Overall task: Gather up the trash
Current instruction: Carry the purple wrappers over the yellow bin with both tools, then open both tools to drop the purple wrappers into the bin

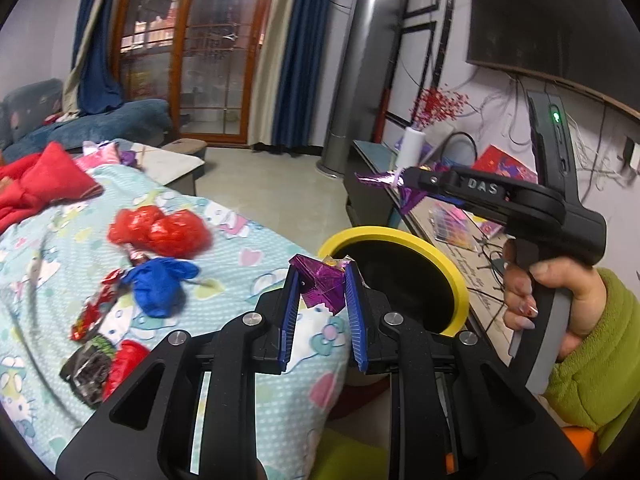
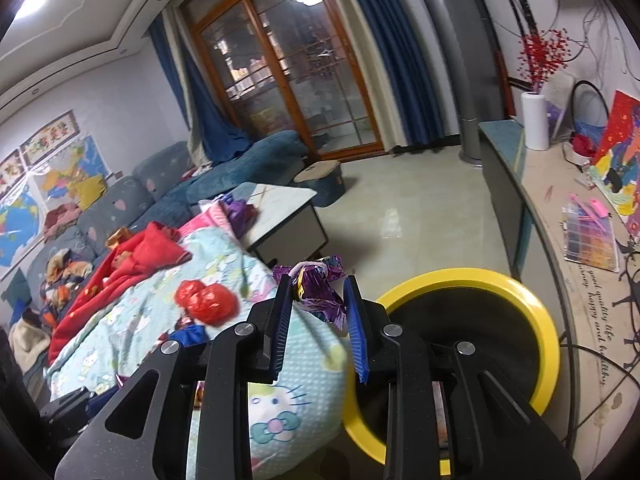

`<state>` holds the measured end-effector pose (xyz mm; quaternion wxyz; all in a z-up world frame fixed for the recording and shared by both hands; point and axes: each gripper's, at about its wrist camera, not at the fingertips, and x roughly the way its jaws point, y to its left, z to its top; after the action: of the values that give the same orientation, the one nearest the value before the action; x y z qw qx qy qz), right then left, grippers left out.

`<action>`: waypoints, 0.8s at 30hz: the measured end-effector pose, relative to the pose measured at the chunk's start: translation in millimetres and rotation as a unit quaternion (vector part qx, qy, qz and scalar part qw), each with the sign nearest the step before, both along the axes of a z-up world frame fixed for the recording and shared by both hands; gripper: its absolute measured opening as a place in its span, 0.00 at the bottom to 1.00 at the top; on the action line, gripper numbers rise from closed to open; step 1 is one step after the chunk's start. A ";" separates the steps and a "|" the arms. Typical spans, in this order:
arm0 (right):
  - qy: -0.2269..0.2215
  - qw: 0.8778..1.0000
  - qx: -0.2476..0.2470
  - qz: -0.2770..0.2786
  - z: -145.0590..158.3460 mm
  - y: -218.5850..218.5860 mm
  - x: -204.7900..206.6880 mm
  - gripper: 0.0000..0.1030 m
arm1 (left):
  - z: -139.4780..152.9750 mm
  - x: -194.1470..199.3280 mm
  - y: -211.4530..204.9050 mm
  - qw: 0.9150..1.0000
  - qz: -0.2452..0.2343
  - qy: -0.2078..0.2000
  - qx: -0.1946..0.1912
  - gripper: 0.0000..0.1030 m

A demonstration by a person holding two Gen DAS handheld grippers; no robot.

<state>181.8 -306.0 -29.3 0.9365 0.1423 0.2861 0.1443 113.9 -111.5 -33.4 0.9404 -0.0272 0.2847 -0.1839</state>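
Lying on the cartoon-print bedspread point(image 1: 60, 232) at left are loose scraps: a red crumpled bag point(image 1: 160, 232) and a blue wad point(image 1: 160, 284). Rightward, the left tongs point(image 1: 322, 300) pinch a purple foil wrapper point(image 1: 320, 284), tilted down toward the yellow-rimmed bin point(image 1: 400, 236) beside the bed. Further right, the right tongs point(image 2: 318, 304) clamp another purple wrapper point(image 2: 316, 292), its hand point(image 1: 560, 304) gripping the handle.

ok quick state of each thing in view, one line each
left gripper: shut on purple foil wrapper
right gripper: shut on second purple wrapper
yellow-rimmed bin: open, upright
red bag: crumpled on blanket
blue glove: lying crumpled on blanket
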 end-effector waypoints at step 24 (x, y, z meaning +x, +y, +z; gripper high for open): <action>0.049 0.995 0.017 -0.091 -35.3 -72.4 14.9 0.24 | -17.9 39.8 -72.5 0.997 -0.069 0.011 0.031 0.16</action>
<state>196.7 -378.3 -64.6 0.9280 0.1906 0.3151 0.0565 153.8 -184.0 -51.3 0.9228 0.0199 0.3014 -0.2393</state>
